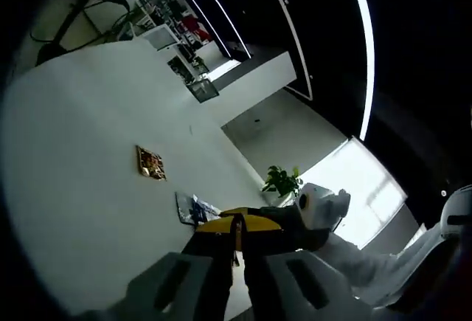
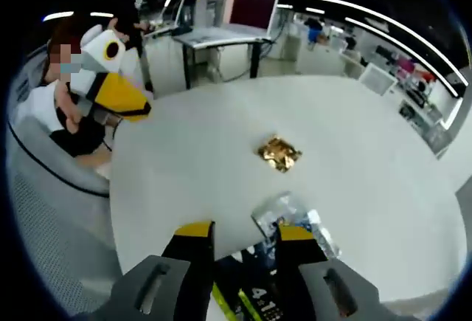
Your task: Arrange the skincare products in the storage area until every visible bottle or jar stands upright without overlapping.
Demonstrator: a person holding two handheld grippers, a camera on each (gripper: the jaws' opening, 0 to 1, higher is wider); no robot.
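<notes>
Right tool (image 2: 245, 241) jaws stand apart, nothing gripped, hovering just above clear packet (image 2: 291, 218) w/ dark printed item beneath, near worktop (image 2: 369, 151) edge. Gold packet (image 2: 279, 153) lies further out, flat. Left tool (image 1: 237, 262): grip state can't tell; tilted, raised off worktop. Step, by judgement: approach for first pick. Next: lower right tool, clamp packet. No bottles/jars identifiable.

Smooth matt white desk (image 2: 354, 144), crinkled glossy gold foil packet (image 2: 279, 153), clear shiny plastic wrapper (image 2: 284, 214), matt grey plastic jaws with yellow tips
</notes>
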